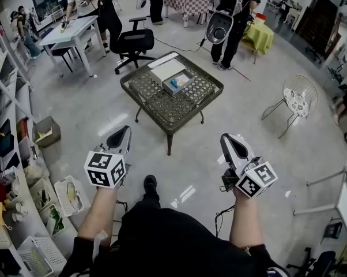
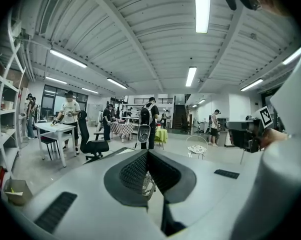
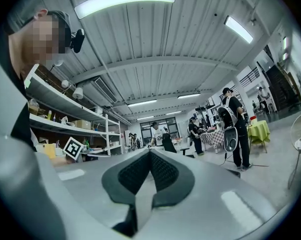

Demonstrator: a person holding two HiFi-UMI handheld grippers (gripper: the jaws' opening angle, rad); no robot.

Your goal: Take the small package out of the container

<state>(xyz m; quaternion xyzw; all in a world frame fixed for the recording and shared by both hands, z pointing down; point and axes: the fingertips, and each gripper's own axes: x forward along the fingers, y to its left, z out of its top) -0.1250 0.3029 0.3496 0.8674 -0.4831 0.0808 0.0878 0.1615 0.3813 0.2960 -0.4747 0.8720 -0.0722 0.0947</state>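
A low dark mesh table [image 1: 162, 105] stands a few steps ahead in the head view. On it sits a small grey open container [image 1: 172, 88] with a blue and yellow small package [image 1: 181, 81] inside, beside a flat white board [image 1: 166, 70]. Both grippers are held up near my body, well short of the table. My left gripper [image 1: 125, 133] points forward with its jaws together and nothing between them; its own view [image 2: 148, 154] shows the pads meeting. My right gripper [image 1: 227, 140] is likewise shut and empty, as its own view [image 3: 150, 153] shows.
A black office chair [image 1: 133, 42] and a white table [image 1: 75, 30] stand behind the mesh table. A wire chair [image 1: 297, 100] is at the right. Shelves [image 1: 6, 154], a cardboard bin [image 1: 46, 131] and floor baskets [image 1: 70, 195] line the left. Several people stand at the back.
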